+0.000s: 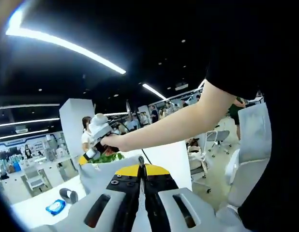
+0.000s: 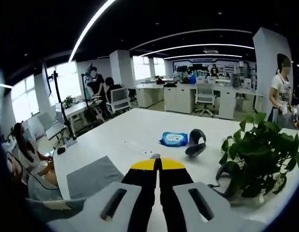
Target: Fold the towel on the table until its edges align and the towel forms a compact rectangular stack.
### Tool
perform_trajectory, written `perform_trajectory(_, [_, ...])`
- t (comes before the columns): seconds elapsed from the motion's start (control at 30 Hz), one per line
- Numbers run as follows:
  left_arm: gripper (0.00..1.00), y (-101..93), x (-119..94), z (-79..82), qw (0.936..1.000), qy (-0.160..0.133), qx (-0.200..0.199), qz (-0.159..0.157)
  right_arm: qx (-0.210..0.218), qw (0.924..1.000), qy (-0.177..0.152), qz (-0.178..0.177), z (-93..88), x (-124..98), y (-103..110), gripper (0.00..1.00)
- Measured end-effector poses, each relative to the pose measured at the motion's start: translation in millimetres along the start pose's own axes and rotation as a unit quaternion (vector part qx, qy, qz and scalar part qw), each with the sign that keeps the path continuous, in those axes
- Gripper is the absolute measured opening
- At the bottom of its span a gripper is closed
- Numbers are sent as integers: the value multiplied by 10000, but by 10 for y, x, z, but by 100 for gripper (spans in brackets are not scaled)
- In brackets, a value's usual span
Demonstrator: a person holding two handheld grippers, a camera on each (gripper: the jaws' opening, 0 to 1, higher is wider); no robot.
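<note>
Towel (image 2: 94,176) lies grey and flat on the white table (image 2: 140,128), just left of your right gripper (image 2: 158,162), whose jaws are clenched on nothing. Beyond that gripper sit a blue wipes pack (image 2: 174,139) and a potted plant (image 2: 258,154). Your left gripper (image 1: 141,170) is clenched too, empty.

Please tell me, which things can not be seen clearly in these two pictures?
- Towel, left gripper view: its lower part is hidden behind the left hand-held gripper, so its fold state is unclear.
- Gray cloth, right gripper view: partly hidden by the right hand-held gripper.
- Blue packet, right gripper view: print too small to read.
- Potted plant: pot cut off by the edge.
</note>
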State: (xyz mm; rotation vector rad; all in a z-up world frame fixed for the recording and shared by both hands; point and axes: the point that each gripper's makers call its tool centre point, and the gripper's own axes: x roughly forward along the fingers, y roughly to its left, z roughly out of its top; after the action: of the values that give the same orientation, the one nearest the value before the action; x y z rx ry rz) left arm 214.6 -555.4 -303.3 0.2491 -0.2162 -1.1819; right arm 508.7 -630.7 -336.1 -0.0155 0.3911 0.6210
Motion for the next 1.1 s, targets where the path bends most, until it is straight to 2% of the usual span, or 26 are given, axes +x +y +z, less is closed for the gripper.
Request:
perform_trajectory(0.13, [1,165,-259,-35,9994,146,53,311,-89,9998,12,167,56,167,186,0])
perform_trajectory(0.27, [1,312,-512,-82,9976,256,-156,618,-86,9994,1,345,101,333,363,0])
perform_trajectory(0.4, [1,412,-755,-172,9949,508,-61,869,-120,9987,39,495,125,480,532,0])
perform_trajectory(0.53, [1,442,-931,-309,9925,796,43,930,-172,9979,99,611,116,600,677,0])
perform_trajectory(0.7, [1,488,-1153,-508,9882,1117,-129,1041,-164,9967,222,769,37,781,836,0])
perform_trajectory(0.87, [1,542,-1358,-675,9810,1494,8,1234,-88,9955,269,906,-3,912,959,0])
perform_trajectory(1.1, [1,546,-1556,-867,9750,1811,-11,1284,-58,9940,354,1035,-74,1053,1127,0])
